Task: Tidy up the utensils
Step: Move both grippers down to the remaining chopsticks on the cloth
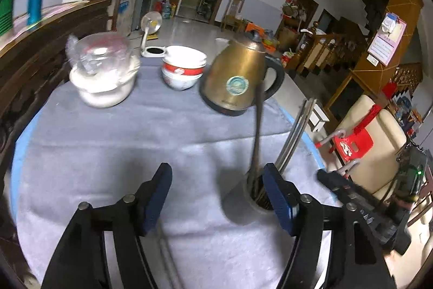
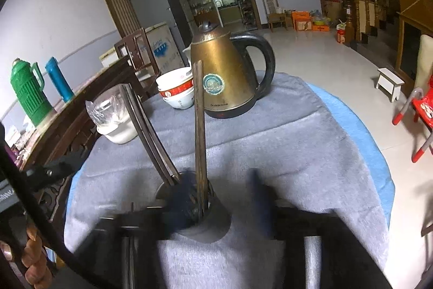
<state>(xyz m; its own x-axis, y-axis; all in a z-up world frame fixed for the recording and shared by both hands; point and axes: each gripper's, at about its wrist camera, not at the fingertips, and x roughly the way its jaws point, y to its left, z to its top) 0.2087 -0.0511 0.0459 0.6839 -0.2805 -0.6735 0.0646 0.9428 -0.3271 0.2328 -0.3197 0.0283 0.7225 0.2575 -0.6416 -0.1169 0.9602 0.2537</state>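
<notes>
A grey utensil holder (image 1: 245, 198) (image 2: 205, 218) stands on the grey tablecloth (image 1: 130, 142) and holds dark wooden chopsticks (image 1: 257, 137) (image 2: 199, 126) and metal chopsticks (image 1: 296, 134) (image 2: 146, 132). My left gripper (image 1: 216, 194) is open and empty, with its right finger beside the holder's rim. My right gripper (image 2: 222, 202) is open just above the holder, blurred, with its fingers on either side of the holder's mouth. A metal rod lies on the cloth under the left gripper (image 1: 169, 259).
A brass electric kettle (image 1: 238, 80) (image 2: 224, 72) stands behind the holder. Stacked red-and-white bowls (image 1: 184, 69) (image 2: 177, 88) and a bowl with a plastic bag (image 1: 104, 75) (image 2: 116, 115) sit at the back. A wooden sideboard (image 2: 81, 99) lies left, a red stool (image 1: 351, 145) right.
</notes>
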